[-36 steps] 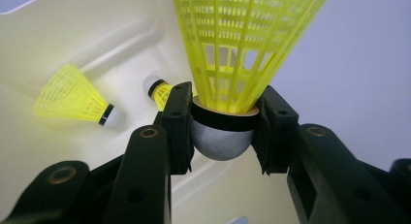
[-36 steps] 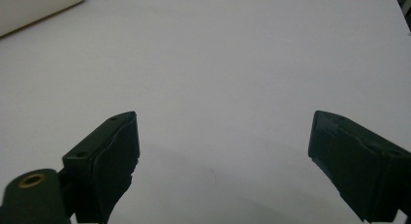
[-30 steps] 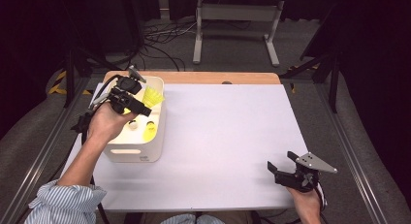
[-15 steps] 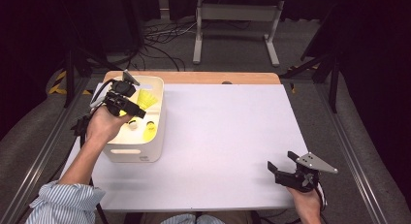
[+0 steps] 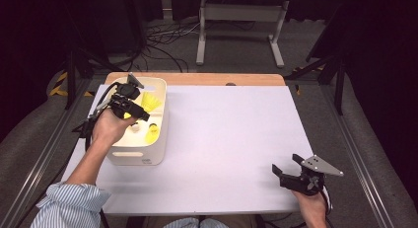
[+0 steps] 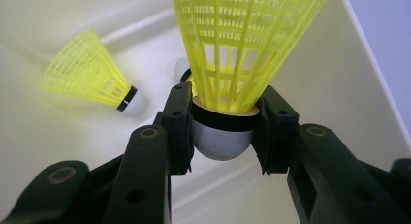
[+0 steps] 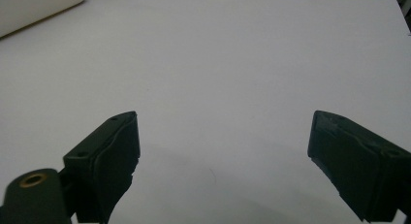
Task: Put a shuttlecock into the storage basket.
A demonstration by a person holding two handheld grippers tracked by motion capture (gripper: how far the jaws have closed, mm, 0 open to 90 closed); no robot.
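Evidently the left gripper [image 6: 223,124] clamps a shuttlecock [image 6: 237,54] by its cork, inside the bin [image 5: 162,120], probably to lift it out, while the right gripper [image 7: 223,161] waits, jaws apart, over the table [image 5: 231,139].

Dark room, grey floor [image 5: 345,109], tangled cables [image 5: 162,45], white metal stand [image 5: 241,20] behind white-topped table [image 5: 231,129].

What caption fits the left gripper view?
Left gripper shut on a yellow shuttlecock over the white bin.
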